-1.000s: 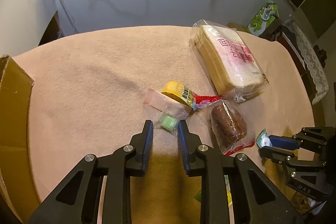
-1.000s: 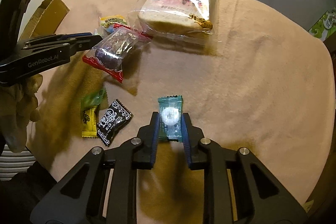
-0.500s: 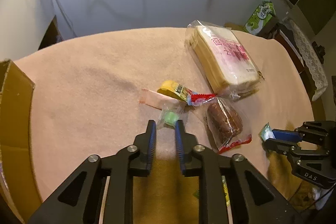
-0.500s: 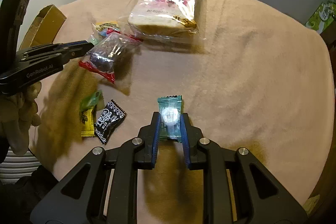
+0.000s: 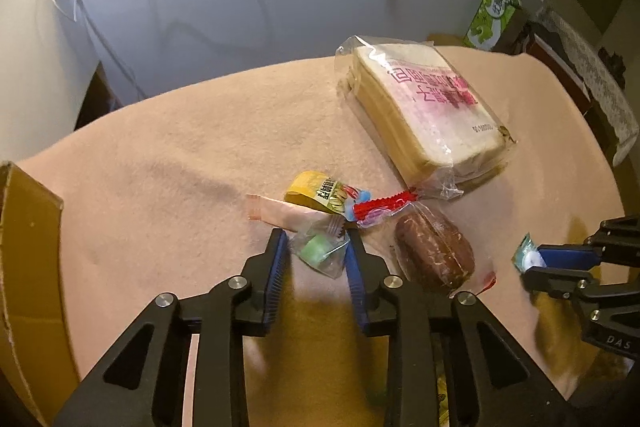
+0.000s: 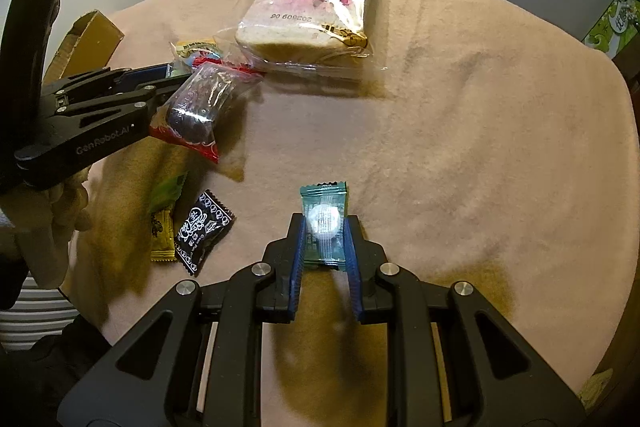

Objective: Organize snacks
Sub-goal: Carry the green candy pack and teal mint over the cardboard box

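On the peach tablecloth [image 5: 160, 155] lies a green candy in a clear wrapper [image 5: 318, 251]. My left gripper [image 5: 316, 239] straddles it, jaws opening, and a gap shows at the left pad. Touching the candy are a pink sachet [image 5: 276, 211], a yellow packet [image 5: 316, 189] and a red wrapper [image 5: 380, 207]. A brown cake packet [image 5: 434, 255] lies just right of it. My right gripper [image 6: 323, 227] is shut on a teal candy [image 6: 325, 223] and holds it just above the cloth. A bagged loaf of sliced bread [image 6: 312, 15] rests at the back.
An open cardboard box [image 5: 24, 267] stands at the table's left edge. A black candy [image 6: 202, 231], a yellow sachet [image 6: 162, 235] and a green sachet [image 6: 168, 189] lie near the front. A green carton [image 5: 494, 15] stands beyond the table. A person's hand [image 6: 52, 211] holds the left gripper.
The left jaws have spread apart and now stand on either side of the green candy, which lay just past their tips before. The right gripper keeps its hold on the teal candy.
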Demonstrator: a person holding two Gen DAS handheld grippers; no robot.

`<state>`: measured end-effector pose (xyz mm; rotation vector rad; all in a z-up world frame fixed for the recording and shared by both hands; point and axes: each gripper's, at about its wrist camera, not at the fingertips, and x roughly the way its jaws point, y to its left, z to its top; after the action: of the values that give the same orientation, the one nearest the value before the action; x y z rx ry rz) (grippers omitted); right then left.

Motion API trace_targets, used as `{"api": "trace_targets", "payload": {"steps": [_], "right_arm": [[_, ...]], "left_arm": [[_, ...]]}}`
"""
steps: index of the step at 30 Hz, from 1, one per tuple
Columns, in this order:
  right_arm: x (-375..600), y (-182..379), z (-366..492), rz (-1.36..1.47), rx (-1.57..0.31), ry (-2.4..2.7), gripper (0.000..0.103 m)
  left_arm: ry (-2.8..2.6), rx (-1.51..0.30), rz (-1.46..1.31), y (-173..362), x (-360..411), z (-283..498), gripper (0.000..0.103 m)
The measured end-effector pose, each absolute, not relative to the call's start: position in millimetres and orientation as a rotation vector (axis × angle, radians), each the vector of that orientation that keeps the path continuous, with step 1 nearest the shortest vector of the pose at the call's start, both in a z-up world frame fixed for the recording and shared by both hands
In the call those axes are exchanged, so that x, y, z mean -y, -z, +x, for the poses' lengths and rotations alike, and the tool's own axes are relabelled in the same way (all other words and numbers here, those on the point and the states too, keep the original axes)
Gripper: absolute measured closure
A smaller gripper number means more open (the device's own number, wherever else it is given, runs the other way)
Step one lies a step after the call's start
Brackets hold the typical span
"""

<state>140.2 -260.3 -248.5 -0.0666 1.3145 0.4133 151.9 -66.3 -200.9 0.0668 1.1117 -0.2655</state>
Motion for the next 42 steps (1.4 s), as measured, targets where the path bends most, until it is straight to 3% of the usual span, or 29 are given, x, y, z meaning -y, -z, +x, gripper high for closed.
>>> {"api": "trace_targets", "payload": {"steps": [3,23,42], "right_arm": [[259.9,247.3,140.3,-0.069,-1.314,-0.413,0.083],[251.9,209.7,137.6,-0.058,-1.233,-0.439,0.083],[123.2,150.4,160.1,-0.208,-1.108,-0.685,0.083]], "left_arm": [[0.255,-1.125,0.015,200.1,58.0,152.2,0.080],[0.237,-1.053,-0.089,159.0,15.6,122.7,0.081],[0.028,-0.980,-0.215,129.4,-87.3,82.4,0.081]]}}
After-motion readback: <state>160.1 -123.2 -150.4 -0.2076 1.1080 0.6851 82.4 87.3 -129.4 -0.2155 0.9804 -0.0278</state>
